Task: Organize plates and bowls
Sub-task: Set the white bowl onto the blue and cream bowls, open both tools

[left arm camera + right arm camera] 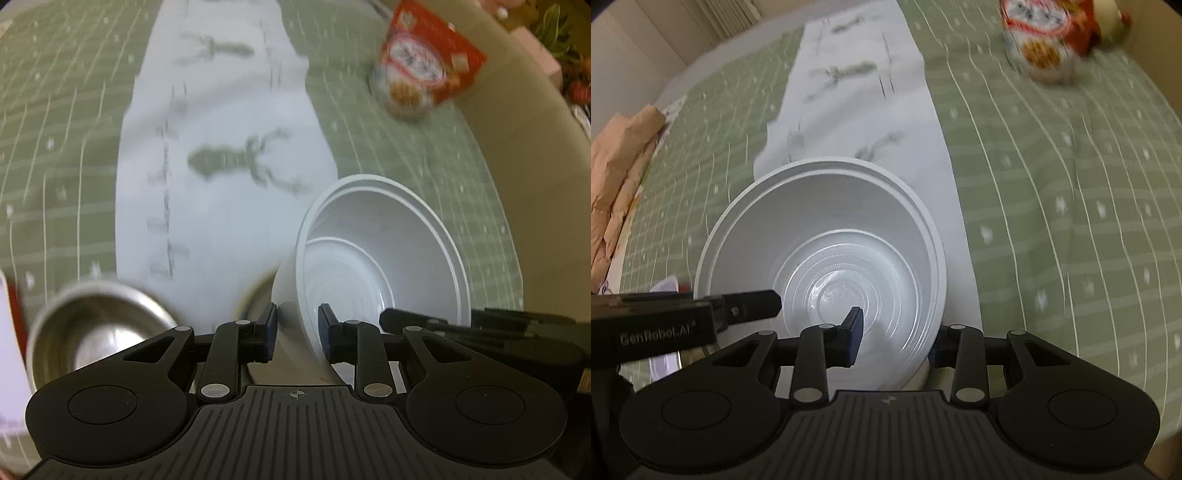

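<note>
Over the green checked tablecloth (1052, 177) the white plastic bowl (827, 236) rides lifted and tilted — left gripper (295, 328) and right gripper (895, 339) each pinch opposite rim walls. Level it, lower together over the steel bowl (96, 325) — release evenly.

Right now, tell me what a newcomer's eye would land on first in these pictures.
The white bowl dominates both views, tilted up, its wall pinched between the fingers of both the left tool and the right tool from opposite sides. Next comes the red snack cup at the far right of the green checked tablecloth. A shiny steel bowl sits low left in the left wrist view.
</note>
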